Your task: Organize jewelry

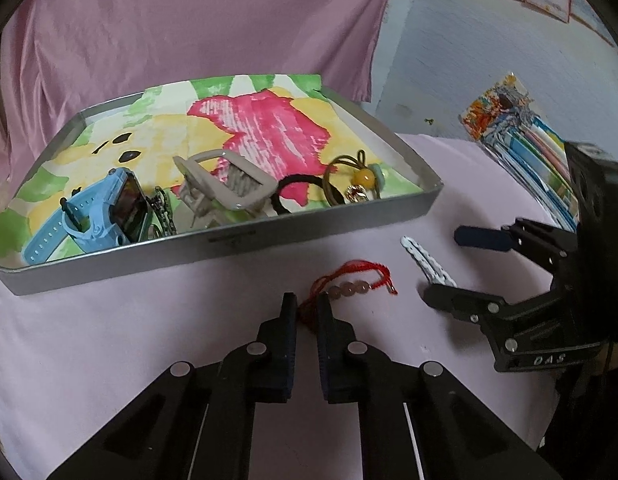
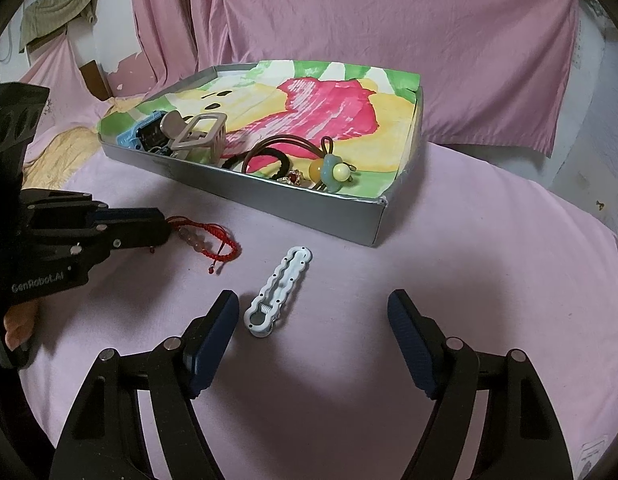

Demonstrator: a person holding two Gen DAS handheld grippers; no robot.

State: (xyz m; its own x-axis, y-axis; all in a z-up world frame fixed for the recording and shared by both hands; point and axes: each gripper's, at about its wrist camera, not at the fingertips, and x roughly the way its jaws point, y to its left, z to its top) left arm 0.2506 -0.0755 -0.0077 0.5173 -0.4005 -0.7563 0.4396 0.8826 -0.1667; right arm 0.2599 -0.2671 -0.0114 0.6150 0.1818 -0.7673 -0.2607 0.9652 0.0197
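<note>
Down low over the pink-covered surface (image 2: 469, 280), the left claw (image 1: 307, 308) reaches level and forward, its two fingers drawn nearly together around the near loop of a red cord bracelet (image 1: 351, 280) — the cord runs between the tips, though whether they truly pinch it cannot be told. The rest of the bracelet, with its pale beads, lies flat on the cloth just ahead of the tips. In the right wrist view a bit of the person's hand (image 2: 19, 326) shows under the left tool's body.

The right claw (image 2: 313, 312) comes in from the right side, also low, with its fingers spread wide apart and holding nothing. A pale blue hair clip (image 2: 279, 292) lies on the cloth between them, close to the left finger (not touching it, as far as the view shows).

Beyond both, a grey tray (image 1: 229, 246) lined with a painted paper holds a blue watch (image 1: 105, 212), a beige claw clip (image 1: 225, 188), a black hair tie (image 1: 287, 196) and a brown hair tie with yellow beads (image 1: 357, 178) — all near its front wall.
</note>
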